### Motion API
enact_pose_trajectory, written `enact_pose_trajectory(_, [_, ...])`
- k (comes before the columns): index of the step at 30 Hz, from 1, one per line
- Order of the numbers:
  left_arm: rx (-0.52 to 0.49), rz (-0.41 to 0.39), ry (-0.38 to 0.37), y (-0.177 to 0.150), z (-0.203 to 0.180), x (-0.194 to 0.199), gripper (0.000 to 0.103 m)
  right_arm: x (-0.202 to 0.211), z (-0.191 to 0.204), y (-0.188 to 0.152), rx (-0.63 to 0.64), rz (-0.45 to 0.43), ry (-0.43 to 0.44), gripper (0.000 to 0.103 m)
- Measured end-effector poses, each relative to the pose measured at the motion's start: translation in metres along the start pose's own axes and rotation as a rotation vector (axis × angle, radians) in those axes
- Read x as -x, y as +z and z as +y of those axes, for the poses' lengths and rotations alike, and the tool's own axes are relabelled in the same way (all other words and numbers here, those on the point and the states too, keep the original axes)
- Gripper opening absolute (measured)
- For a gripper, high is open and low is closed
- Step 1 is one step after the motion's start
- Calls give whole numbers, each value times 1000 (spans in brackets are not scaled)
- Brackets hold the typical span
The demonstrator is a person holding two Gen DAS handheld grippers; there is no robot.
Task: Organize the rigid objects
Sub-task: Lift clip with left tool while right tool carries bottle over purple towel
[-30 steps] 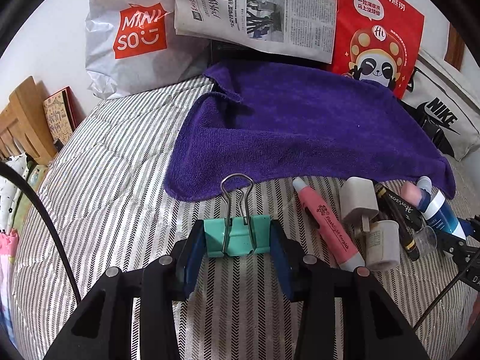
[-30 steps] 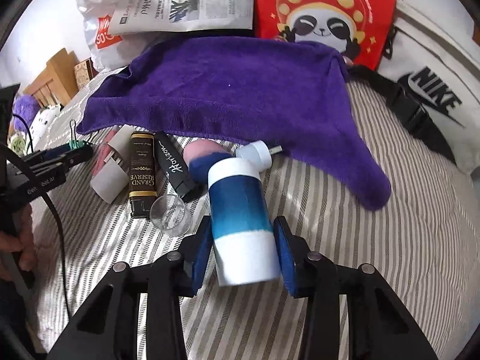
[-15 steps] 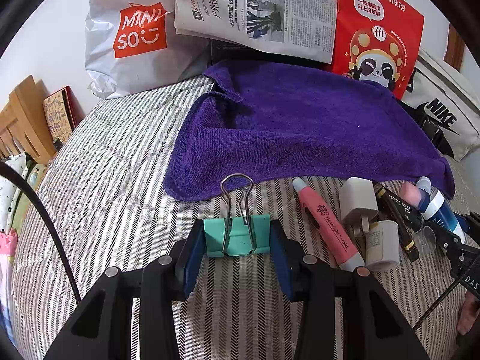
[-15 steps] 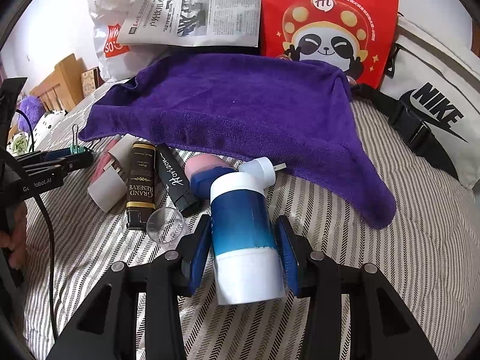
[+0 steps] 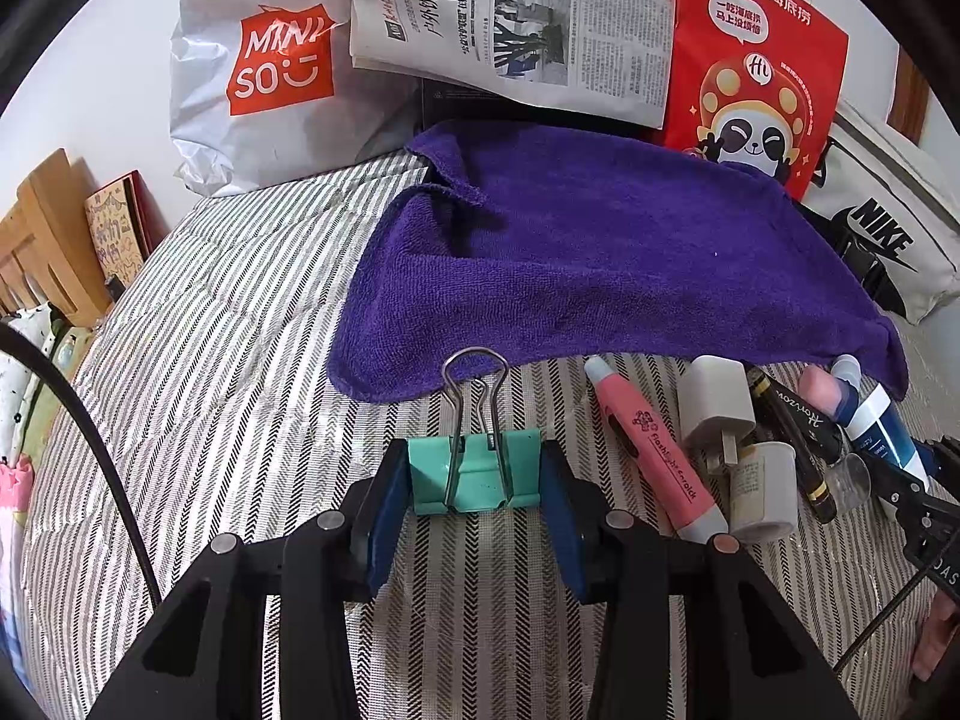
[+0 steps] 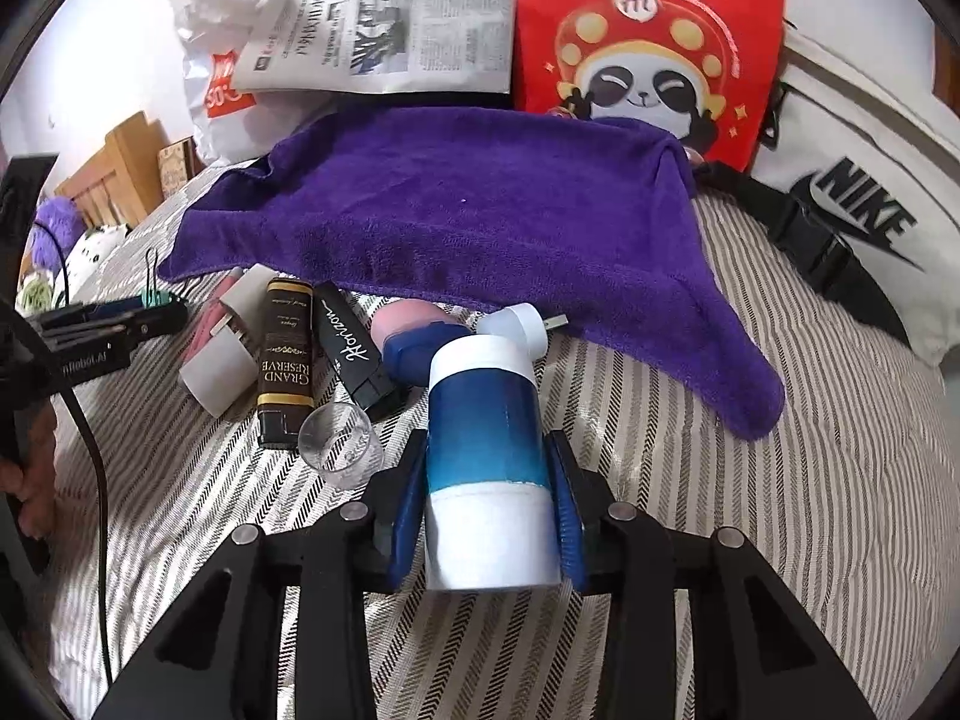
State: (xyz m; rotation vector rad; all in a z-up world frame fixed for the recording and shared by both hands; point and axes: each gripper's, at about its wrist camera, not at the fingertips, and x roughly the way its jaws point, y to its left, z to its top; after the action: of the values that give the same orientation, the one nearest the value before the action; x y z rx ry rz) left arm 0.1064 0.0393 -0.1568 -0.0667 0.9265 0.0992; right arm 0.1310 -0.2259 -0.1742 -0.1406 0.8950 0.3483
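My left gripper [image 5: 477, 477] clamped the teal binder clip [image 5: 474, 471] over the striped bedspread [image 5: 240, 360]; my right gripper [image 6: 489, 516] clamped the blue-and-white bottle [image 6: 486, 450] (beside the "GRAND RESERVE" box [image 6: 285, 366] and "Horizon" tube [image 6: 354, 354])

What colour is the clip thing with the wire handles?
The metal binder clip is mint green, clearest in the left wrist view.

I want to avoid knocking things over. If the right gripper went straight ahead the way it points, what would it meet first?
The right gripper, shut on the blue-and-white bottle, would likely push it into the white charger plug just ahead, then the purple towel; depth is uncertain.
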Motion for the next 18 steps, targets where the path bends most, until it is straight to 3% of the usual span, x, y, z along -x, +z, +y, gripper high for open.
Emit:
enact_pose_trajectory(4, [7,12,-21,2,4,3,40,6,-3,2,-25,40,29,37])
enact_pose_trajectory(8, [39,32,-51,4,11,12,40,27,-9,0,-53,18,45,37])
enact_pose_trajectory(18, [63,-12,-88,30,22,50,40,67,-24,22,-68,-45,41,37])
